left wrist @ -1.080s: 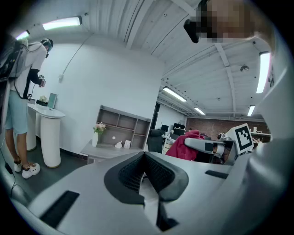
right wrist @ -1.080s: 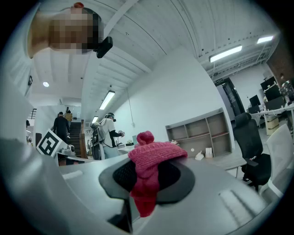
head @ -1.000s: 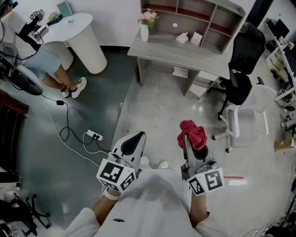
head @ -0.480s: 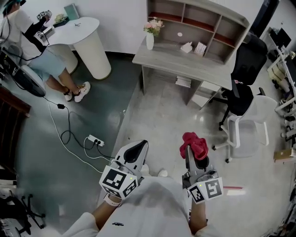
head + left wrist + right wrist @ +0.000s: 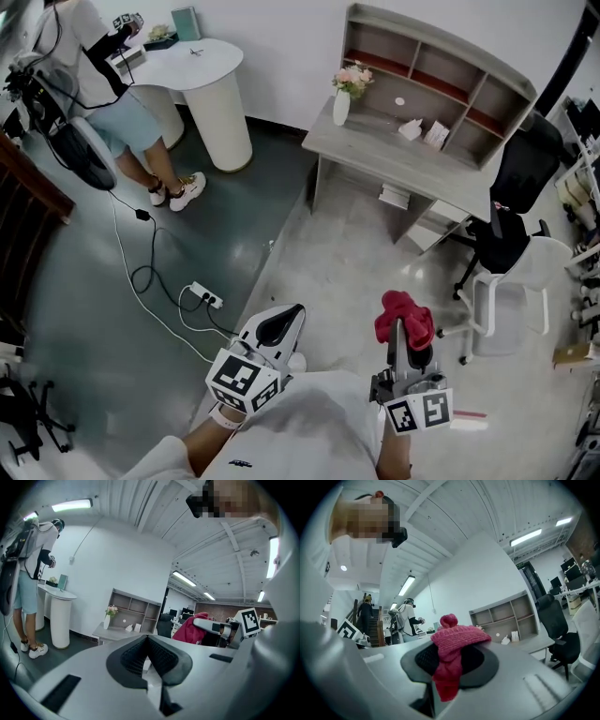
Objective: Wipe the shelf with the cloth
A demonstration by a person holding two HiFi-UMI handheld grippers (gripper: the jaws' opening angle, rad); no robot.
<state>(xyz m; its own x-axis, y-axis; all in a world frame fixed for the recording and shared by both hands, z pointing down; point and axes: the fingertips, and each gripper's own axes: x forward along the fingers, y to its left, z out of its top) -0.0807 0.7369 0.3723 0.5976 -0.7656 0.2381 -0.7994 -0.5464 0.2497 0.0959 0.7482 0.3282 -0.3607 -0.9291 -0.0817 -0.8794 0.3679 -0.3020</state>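
Observation:
My right gripper (image 5: 401, 328) is shut on a red knitted cloth (image 5: 404, 319), which bunches over its tip; the same red cloth (image 5: 452, 648) hangs between the jaws in the right gripper view. To its left, my left gripper (image 5: 278, 322) is shut and holds nothing; its pads (image 5: 157, 656) meet in the left gripper view. Both are held low in front of my body over the floor. The grey shelf unit (image 5: 441, 70) stands on a grey desk (image 5: 403, 159) far ahead, also visible as the shelf (image 5: 133, 613) and the shelf (image 5: 506, 618).
A vase of flowers (image 5: 345, 92) and small items sit on the desk. A black chair (image 5: 516, 206) and a white chair (image 5: 516, 291) stand at the right. A person (image 5: 103, 84) stands by a white round counter (image 5: 211, 89). A power strip with cables (image 5: 206, 298) lies on the floor.
The view has shifted: the desk and shelf now sit further right and higher in the frame. Both grippers stay low in front of me, the right still holding the cloth.

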